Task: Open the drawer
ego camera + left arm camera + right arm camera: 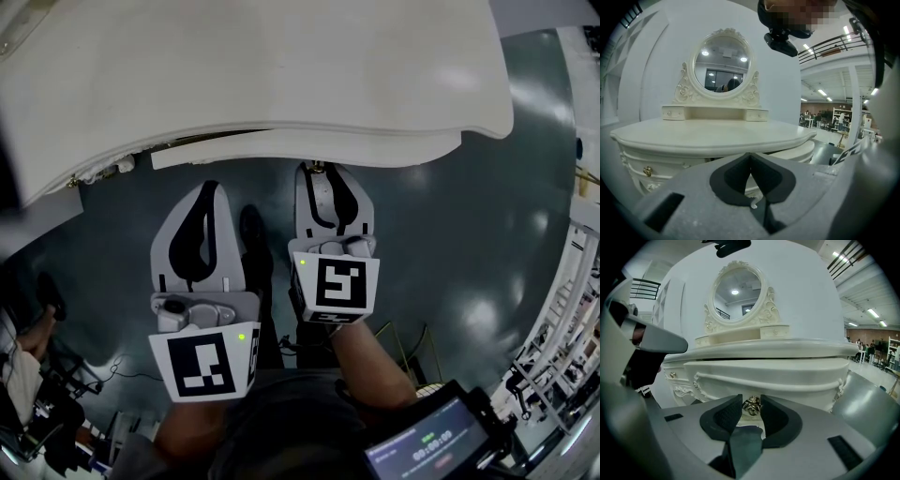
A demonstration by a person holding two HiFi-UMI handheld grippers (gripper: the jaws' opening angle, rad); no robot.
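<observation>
Right gripper view: right tool (751, 412) clamps the small silver rose-shaped metal knob (751, 404) on the cream carved wooden drawer (787, 380), just under the cream tabletop (787, 348). Grasp step appears complete; next comes a straight, level pull outward. Left tool (750, 161) is closed and empty.

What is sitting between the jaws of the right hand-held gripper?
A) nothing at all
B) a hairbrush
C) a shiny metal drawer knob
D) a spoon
C: in the right gripper view, the right hand-held gripper has its two dark pads closed on either side of the shiny metal knob on the white drawer.
</observation>
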